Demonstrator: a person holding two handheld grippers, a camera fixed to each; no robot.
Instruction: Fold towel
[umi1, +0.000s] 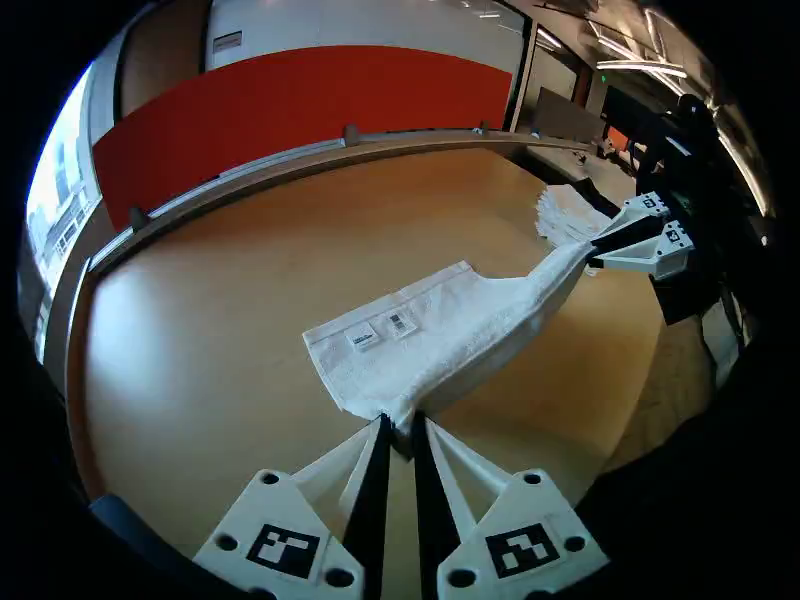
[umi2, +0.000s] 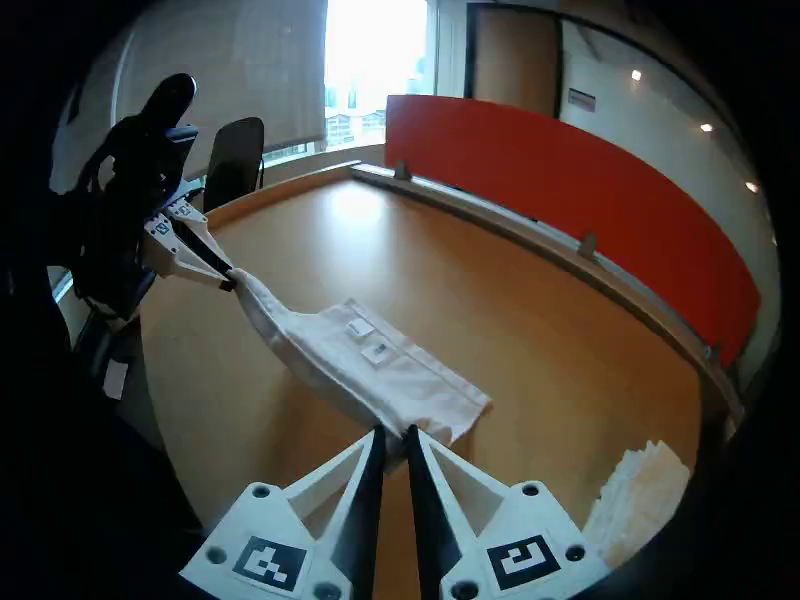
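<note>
One white towel (umi1: 440, 330) is held between two grippers over a wooden table (umi1: 230, 320). In the left gripper view, the left gripper (umi1: 398, 428) is seen at the bottom edge, its two fingers clenched on one bunched corner of the towel. From there the cloth is drawn in a band towards the upper right, where its other end is pinched by the right gripper (umi1: 598, 245), seen farther off. In the right gripper view, the right gripper's own two fingers are closed on that end of the towel at the bottom of the picture, and the left gripper is seen far off at the left edge of the table with cloth in its tips.

The gripped edge is raised between the two tools. The rest of the towel appears to be spread flat on the table top. Two small labels (umi1: 382, 330) are seen on the flat part, side by side and near one hemmed edge.

One stack of folded white towels (umi2: 640, 500) is placed on the table just beside the right gripper. One long red partition (umi1: 300, 110) is mounted along the table's far edge. One black chair (umi2: 235, 155) is set at the table end, before a bright window (umi2: 375, 70).
</note>
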